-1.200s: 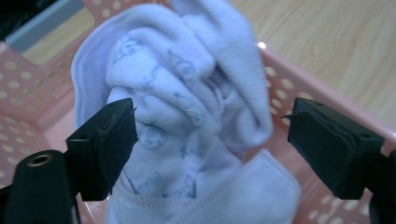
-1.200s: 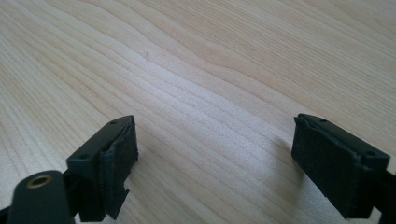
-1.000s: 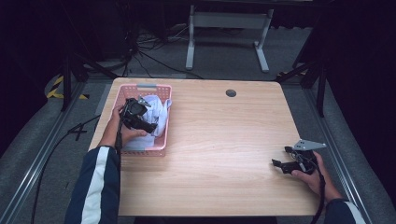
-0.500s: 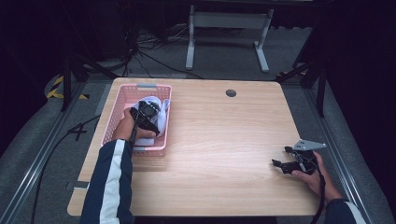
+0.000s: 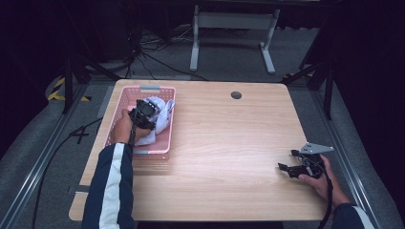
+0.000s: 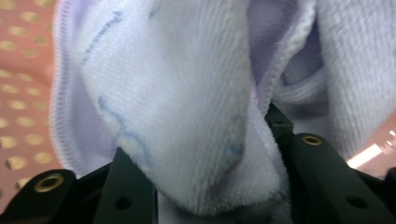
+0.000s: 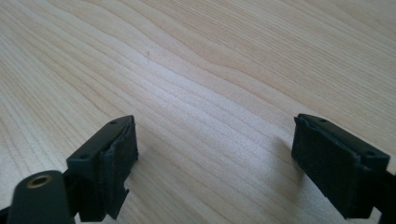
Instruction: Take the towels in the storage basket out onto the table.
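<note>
Right gripper (image 5: 289, 168): nearest the person, resting on the wooden table (image 5: 229, 157) at its right side, jaws spread wide with bare wood between them, holding nothing.
Left gripper (image 5: 152, 116): reaching down into the pink basket (image 5: 143, 152) at the table's left; its jaws have just been closing and now pinch a thick fold of cloth between the pads.
Towel (image 6: 187, 93): pale lavender terry, bunched in a heap inside the basket toward its right wall, a stitched hem curling up just beside the right jaw.
Handling: likely light, soft and limp; it should drape and trail when lifted, and a corner could drag on the perforated basket wall.
Where to hold: a bunched fold, as now, looks safer than a single layer or the thin hem, which might slip out.
Beyond the table: grey floor, cables (image 5: 153, 52) and a white stand (image 5: 229, 28).
</note>
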A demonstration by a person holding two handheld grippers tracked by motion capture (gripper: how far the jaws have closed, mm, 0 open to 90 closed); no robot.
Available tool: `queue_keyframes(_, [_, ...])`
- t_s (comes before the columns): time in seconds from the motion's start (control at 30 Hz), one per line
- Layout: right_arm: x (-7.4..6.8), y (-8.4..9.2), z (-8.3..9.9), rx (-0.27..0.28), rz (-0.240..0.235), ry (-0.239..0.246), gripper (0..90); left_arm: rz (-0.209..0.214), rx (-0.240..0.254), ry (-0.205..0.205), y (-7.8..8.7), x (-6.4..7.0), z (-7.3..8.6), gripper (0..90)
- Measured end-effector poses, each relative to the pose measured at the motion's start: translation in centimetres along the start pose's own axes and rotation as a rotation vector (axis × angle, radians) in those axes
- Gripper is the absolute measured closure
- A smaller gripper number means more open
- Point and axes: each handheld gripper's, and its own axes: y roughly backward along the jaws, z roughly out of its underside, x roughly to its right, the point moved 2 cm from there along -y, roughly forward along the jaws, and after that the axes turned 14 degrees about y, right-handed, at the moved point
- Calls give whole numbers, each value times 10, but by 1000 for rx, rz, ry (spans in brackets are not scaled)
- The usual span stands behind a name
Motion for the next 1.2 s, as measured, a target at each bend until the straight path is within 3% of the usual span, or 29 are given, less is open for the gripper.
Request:
queue_keyframes(0.03, [0,0,0,2,1,-1,148,25,18,5,5,-4,1,605])
queue_keyframes(0.13, [0,0,0,2,1,-1,148,30,62,2,12,-10,3,620])
queue_keyframes(0.17, [0,0,0,2,1,-1,148,47,123,44,25,-18,5,622])
queue_keyframes(0.2, [0,0,0,2,1,-1,148,47,123,44,25,-18,5,623])
queue_keyframes(0.3, [0,0,0,1,1,-1,148,77,191,80,44,-26,6,625])
queue_keyframes(0.37, [0,0,0,-1,0,0,148,62,236,87,54,-29,5,627])
queue_keyframes(0.43, [0,0,0,2,1,-1,148,96,270,109,64,-33,5,629])
queue_keyframes(0.6, [0,0,0,-1,1,0,148,90,337,121,81,-33,5,632])
queue_keyframes(0.73, [0,0,0,-2,0,-2,148,140,418,158,93,-35,4,632])
queue_keyframes(0.87, [0,0,0,-2,0,-2,148,151,455,152,102,-29,-1,632])
queue_keyframes(0.97, [0,0,0,-2,0,-2,148,135,481,121,110,-19,-9,633])
queue_keyframes(1.1, [0,0,0,0,1,-3,148,169,511,87,121,-2,-24,634])
queue_keyframes(1.2, [0,0,0,-1,0,-2,148,173,518,33,129,13,-36,635])
